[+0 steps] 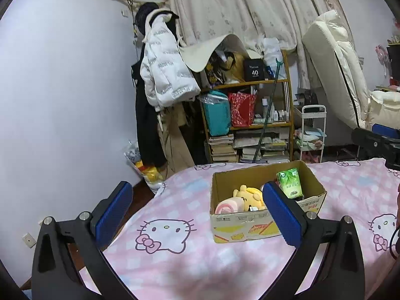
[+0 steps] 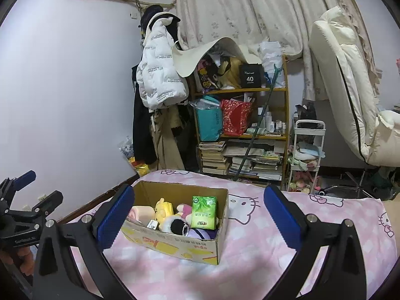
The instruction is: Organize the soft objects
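Left gripper, right gripper: wide open, empty. Toys in box: light, squashy. Grip mid-body; tissue pack across flat sides.

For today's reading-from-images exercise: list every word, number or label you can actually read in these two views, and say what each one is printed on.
"40": black box on the top shelf of the wooden rack; the smaller lines above and below it are blurred.
White puffer jacket: repeated printed lettering, too small to read.
Green tissue pack in the cardboard box: logo and characters, unreadable.
Cardboard box front: red printed characters, blurred.
Teal bag: side print, unreadable.
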`<state>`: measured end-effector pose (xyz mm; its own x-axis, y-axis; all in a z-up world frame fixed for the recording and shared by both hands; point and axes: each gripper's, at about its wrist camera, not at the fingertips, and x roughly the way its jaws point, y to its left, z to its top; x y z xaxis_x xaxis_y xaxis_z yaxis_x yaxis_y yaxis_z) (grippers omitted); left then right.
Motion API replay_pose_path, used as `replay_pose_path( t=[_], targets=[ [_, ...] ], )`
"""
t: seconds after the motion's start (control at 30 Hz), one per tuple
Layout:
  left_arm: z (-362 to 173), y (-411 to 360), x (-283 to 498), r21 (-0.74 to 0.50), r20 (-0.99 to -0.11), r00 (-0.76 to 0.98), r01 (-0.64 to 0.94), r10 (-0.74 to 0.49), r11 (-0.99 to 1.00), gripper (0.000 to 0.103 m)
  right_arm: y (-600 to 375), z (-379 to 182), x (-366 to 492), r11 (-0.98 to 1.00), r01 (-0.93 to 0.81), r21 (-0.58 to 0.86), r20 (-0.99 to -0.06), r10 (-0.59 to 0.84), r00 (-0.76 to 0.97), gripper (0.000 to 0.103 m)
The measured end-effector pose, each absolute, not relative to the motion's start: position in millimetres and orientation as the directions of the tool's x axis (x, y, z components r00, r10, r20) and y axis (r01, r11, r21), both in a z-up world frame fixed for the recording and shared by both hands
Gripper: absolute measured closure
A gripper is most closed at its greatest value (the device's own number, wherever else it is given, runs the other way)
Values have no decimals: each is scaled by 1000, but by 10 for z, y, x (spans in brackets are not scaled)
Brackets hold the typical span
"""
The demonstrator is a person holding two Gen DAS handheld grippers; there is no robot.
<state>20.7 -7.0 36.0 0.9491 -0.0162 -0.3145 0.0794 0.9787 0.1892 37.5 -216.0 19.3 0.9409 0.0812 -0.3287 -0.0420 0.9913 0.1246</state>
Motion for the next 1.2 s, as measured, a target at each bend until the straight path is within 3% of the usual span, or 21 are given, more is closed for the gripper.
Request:
replay_pose_path(
  t=[0.13, 0.57, 1.2],
  targets=[
    [364, -60, 98, 191, -284, 959, 67, -10, 979, 1, -2163, 156, 323, 994, -29, 106, -330, 62, 942, 0],
    [206, 79, 100, 119, -306, 951, 75, -36, 990, 1, -2184, -22, 246, 995, -27, 98, -323, 58, 945, 0],
    [149, 32, 172, 156, -307, 951, 69, -18, 985, 1, -2153, -146, 292, 995, -27, 94, -331, 57, 942, 0]
  ],
)
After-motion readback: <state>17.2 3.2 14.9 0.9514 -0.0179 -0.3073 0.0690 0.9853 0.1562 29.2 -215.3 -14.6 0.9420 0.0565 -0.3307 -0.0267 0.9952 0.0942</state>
